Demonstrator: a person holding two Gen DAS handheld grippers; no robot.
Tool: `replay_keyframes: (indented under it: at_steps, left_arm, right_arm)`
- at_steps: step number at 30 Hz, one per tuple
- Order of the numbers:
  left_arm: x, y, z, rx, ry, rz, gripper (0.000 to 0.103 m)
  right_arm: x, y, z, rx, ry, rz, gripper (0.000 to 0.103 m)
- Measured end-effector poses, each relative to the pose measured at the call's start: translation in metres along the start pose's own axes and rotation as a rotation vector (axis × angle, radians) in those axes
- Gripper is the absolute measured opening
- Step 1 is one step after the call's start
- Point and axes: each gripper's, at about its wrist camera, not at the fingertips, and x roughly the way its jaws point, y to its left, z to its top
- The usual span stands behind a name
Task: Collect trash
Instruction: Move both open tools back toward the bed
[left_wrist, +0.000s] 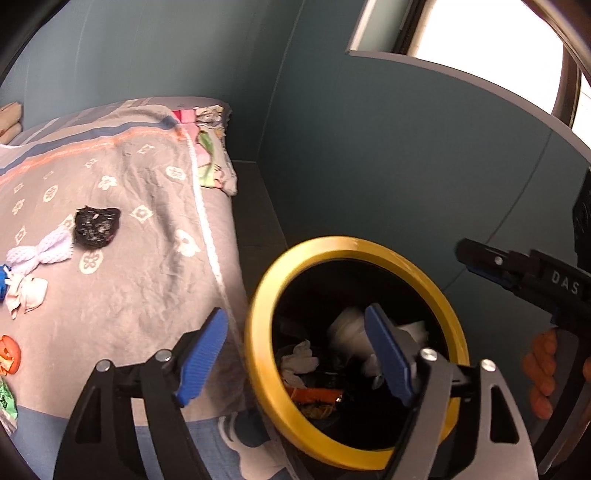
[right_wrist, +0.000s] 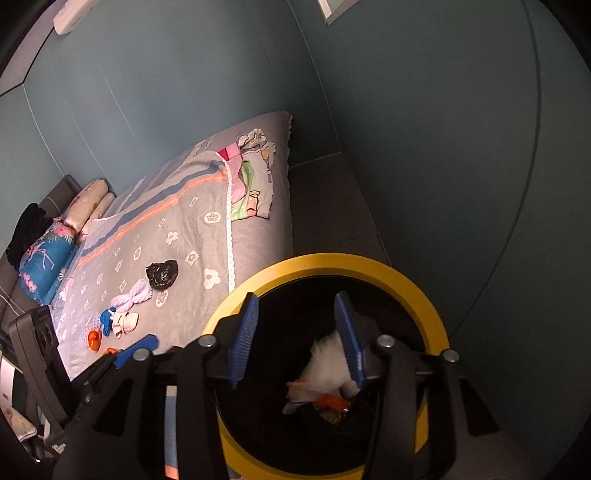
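Note:
A black bin with a yellow rim (left_wrist: 258, 310) (right_wrist: 332, 264) stands on the floor beside the bed. Inside it lie white tissue wads (left_wrist: 351, 328) (right_wrist: 327, 369) and an orange wrapper (left_wrist: 317, 395) (right_wrist: 332, 400). My left gripper (left_wrist: 295, 354) hangs open over the bin's left rim, with nothing between its blue pads. My right gripper (right_wrist: 295, 339) (left_wrist: 469, 260) is open above the bin's mouth and holds nothing. On the bed lie a black crumpled bag (left_wrist: 96, 227) (right_wrist: 162, 274), a white bow-shaped wad (left_wrist: 40, 251) (right_wrist: 133, 293), a white tissue (left_wrist: 27, 295) (right_wrist: 125, 322) and orange scraps (left_wrist: 9, 354) (right_wrist: 94, 339).
The bed's grey patterned blanket (left_wrist: 147, 184) (right_wrist: 184, 229) fills the left, with folded cloths (left_wrist: 210, 155) (right_wrist: 251, 177) at its far corner and pillows (right_wrist: 48, 266) at the head. A teal wall (left_wrist: 369, 147) rises right behind the bin. A hand (left_wrist: 543, 373) grips the right tool.

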Motion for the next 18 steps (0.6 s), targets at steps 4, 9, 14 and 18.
replay_keyframes:
  at_steps: [4, 9, 14, 18]
  left_arm:
    - [-0.012, 0.011, 0.006, -0.008, -0.041, 0.047, 0.086]
    - [-0.035, 0.028, 0.011, -0.004, -0.105, 0.127, 0.092]
    - [-0.057, 0.055, 0.017, -0.040, -0.132, 0.176, 0.094]
    - [-0.075, 0.077, 0.022, -0.051, -0.160, 0.228, 0.095]
  right_arm:
    - [-0.007, 0.005, 0.000, -0.010, -0.014, -0.010, 0.056]
    - [-0.013, 0.020, 0.000, -0.041, -0.023, 0.006, 0.064]
    - [-0.015, 0.046, 0.000, -0.087, -0.029, 0.024, 0.070]
    - [-0.017, 0.069, 0.000, -0.117, -0.035, 0.045, 0.074]
